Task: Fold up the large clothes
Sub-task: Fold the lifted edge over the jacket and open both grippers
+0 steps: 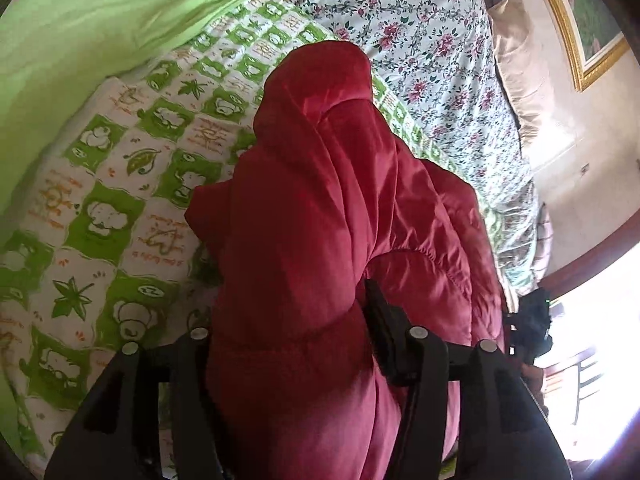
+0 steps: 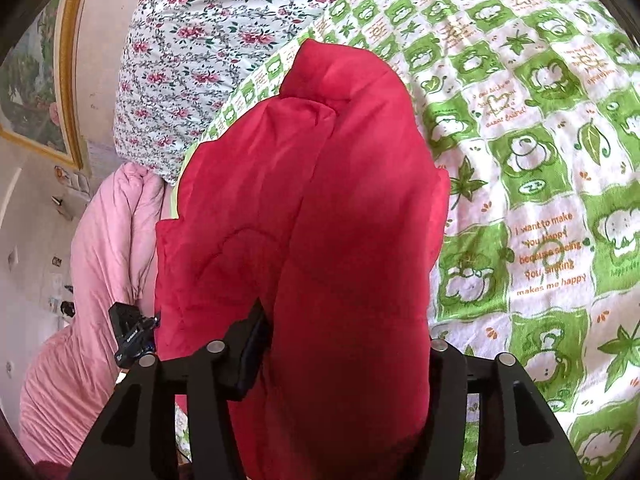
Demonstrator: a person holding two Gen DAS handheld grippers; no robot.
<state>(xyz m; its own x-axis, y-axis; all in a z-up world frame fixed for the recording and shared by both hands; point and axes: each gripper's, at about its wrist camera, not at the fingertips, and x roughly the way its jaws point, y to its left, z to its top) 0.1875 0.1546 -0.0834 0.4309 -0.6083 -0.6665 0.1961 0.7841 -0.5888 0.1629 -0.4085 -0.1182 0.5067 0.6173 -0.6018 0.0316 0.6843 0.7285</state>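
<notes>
I see one puffy red quilted jacket [image 1: 320, 208] bunched between both grippers, left gripper [image 1: 288, 320] and right gripper [image 2: 348, 328], each half-open; whether either grips I cannot tell. One green-checked blanket [image 2: 540, 160] spreads toward 2 o'clock.

A bedroom in a home is showing here: a bed [image 2: 540, 200] is filling most of both views, lying under a green-and-white checked cover [image 1: 120, 200] printed with cartoon animals, leaves and short phrases. A floral sheet [image 1: 420, 40] is spreading further up the bed, and a plain green blanket [image 1: 100, 20] is lying along one side. A pink quilt [image 2: 104, 240] is bunching at the bed's edge. A gold-framed picture [image 2: 44, 80] is hanging on the pale wall [image 2: 28, 220], and daylight is pouring in at one side
</notes>
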